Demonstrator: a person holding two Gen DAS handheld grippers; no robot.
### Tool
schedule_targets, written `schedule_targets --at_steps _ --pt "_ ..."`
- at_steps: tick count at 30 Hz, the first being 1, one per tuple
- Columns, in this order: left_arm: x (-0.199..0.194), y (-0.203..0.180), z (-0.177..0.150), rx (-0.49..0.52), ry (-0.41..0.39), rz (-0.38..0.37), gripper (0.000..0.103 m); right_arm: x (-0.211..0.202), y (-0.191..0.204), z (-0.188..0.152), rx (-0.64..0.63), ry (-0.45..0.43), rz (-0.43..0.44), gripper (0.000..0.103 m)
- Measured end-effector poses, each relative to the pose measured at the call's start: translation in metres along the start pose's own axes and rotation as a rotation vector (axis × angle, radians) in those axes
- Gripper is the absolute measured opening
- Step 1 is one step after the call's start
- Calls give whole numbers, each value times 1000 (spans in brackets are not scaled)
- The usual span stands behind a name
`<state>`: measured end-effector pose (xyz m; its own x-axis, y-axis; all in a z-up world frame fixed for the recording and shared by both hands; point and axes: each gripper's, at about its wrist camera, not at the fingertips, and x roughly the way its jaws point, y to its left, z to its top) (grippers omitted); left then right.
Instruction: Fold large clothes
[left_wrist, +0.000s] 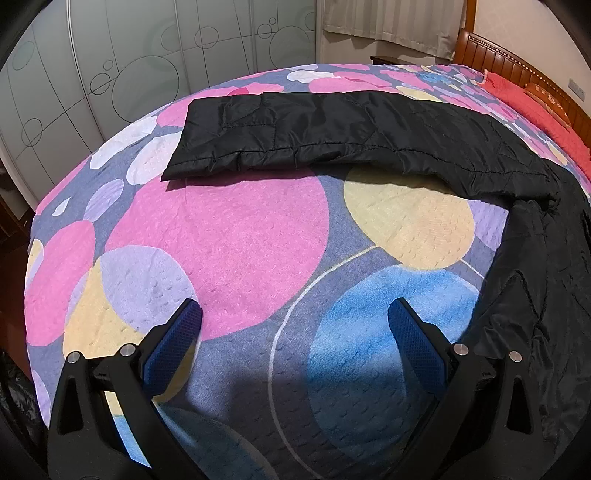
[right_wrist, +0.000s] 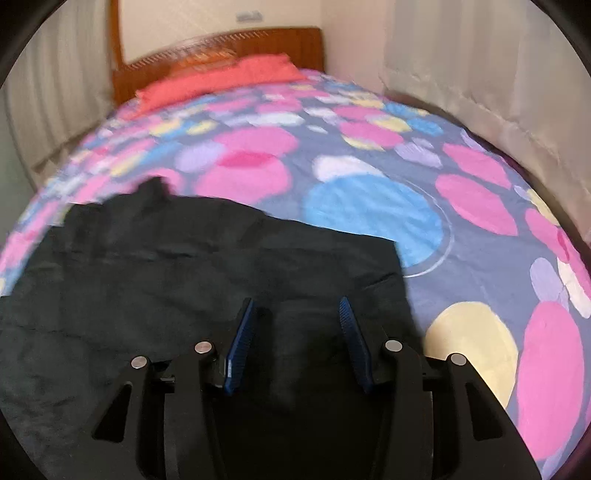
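A black quilted jacket lies on the bed. In the left wrist view one sleeve (left_wrist: 295, 129) stretches flat across the far side and the body (left_wrist: 546, 277) fills the right edge. My left gripper (left_wrist: 294, 302) hangs wide open over bare bedspread, left of the jacket body, with nothing between its blue pads. In the blurred right wrist view the jacket (right_wrist: 166, 277) covers the lower left. My right gripper (right_wrist: 297, 300) stands open just above that fabric, near its right edge. Its pads (right_wrist: 242, 343) are apart and press on nothing.
The bedspread (left_wrist: 229, 229) has pink, blue and yellow circles. A red pillow (right_wrist: 221, 79) lies before the wooden headboard (right_wrist: 221, 48). Frosted wardrobe doors (left_wrist: 110, 74) stand beyond the bed's far edge. Pale curtains (right_wrist: 498, 74) hang along the right side.
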<state>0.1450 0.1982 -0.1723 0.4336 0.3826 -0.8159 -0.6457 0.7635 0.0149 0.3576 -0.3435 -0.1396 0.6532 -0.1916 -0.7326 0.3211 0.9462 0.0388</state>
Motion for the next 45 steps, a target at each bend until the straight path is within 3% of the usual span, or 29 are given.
schedule_targets --at_steps 2,4,6,8,12,16,19,22,32,36,39,45 --pt "-1 0 -1 0 0 -1 101 -13 18 -10 -45 -23 51 48" --pt "-1 -1 -1 -2 0 -3 101 -7 40 -21 -90 23 94 48" --pt "-1 -1 -2 -1 0 -2 101 22 59 -37 -155 101 66 50" --pt "-1 0 -2 -2 0 -3 101 22 63 -36 -175 72 51 50" --pt "0 0 -1 -4 -2 -7 101 -9 42 -28 -94 30 84 50" --pt "0 0 -2 -5 -2 -7 101 -38 8 -30 -44 -61 -11 56" --pt "0 0 -2 -4 -2 -6 101 -22 -9 -38 -29 -28 -74 57" --pt "0 0 -2 -6 -2 -8 101 5 -18 -52 -12 12 -65 58" --pt "0 2 0 -3 18 -26 101 2 -16 -58 -24 -6 -45 68" --pt "-6 18 6 -48 11 -135 101 0 -13 -60 -32 -9 -38 72" --pt "0 49 21 -203 -27 -275 101 0 -13 -60 -34 -11 -37 73" --pt "38 74 66 -345 -85 -350 101 0 -13 -61 -37 -12 -42 74"
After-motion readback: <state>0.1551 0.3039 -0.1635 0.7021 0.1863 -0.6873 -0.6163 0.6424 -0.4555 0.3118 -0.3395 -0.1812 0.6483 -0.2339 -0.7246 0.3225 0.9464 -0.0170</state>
